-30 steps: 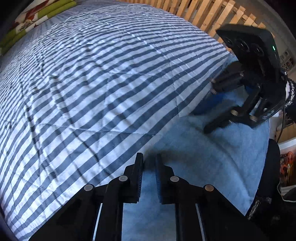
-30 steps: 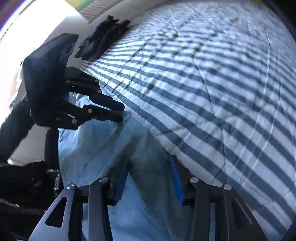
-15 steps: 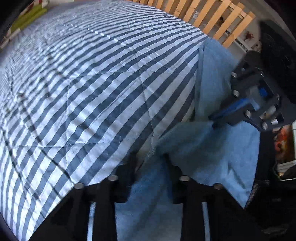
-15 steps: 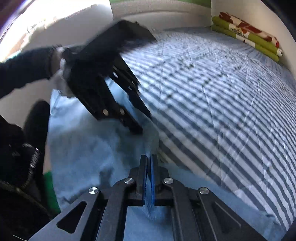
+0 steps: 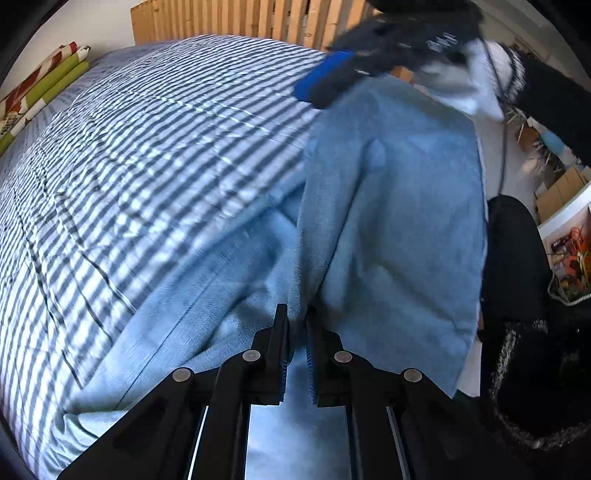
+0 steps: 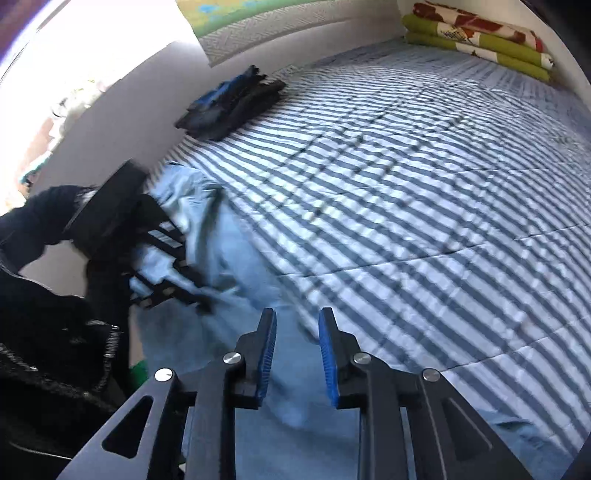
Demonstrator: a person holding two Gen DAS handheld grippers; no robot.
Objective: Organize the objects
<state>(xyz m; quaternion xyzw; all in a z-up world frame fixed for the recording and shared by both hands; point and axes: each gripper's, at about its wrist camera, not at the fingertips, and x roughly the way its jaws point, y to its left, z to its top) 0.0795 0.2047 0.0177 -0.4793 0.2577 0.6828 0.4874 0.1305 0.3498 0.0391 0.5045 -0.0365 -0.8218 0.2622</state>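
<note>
A light blue cloth [image 5: 399, 206] lies rumpled at the near edge of the striped quilt [image 5: 147, 147]. My left gripper [image 5: 295, 314] is closing, and a raised fold of the cloth runs between its pads, which press on it. In the right wrist view the left gripper [image 6: 199, 302] sits low on the cloth [image 6: 229, 251] at the left. My right gripper [image 6: 297, 317] is opening above the cloth, with a clear gap and nothing pinched. One of its blue pads [image 5: 325, 72] shows blurred over the cloth's far edge.
Folded dark clothes [image 6: 232, 107] lie at the quilt's far left edge. Folded green and red blankets [image 6: 476, 33] rest against the far wall. A wooden slatted bed end [image 5: 240, 18] stands beyond the quilt. A person's dark sleeve [image 5: 546, 92] is at the right.
The right gripper, shut on the cloth half a second ago, has opened and risen. The left gripper slid along the cloth and its jaws narrowed onto a fold.
</note>
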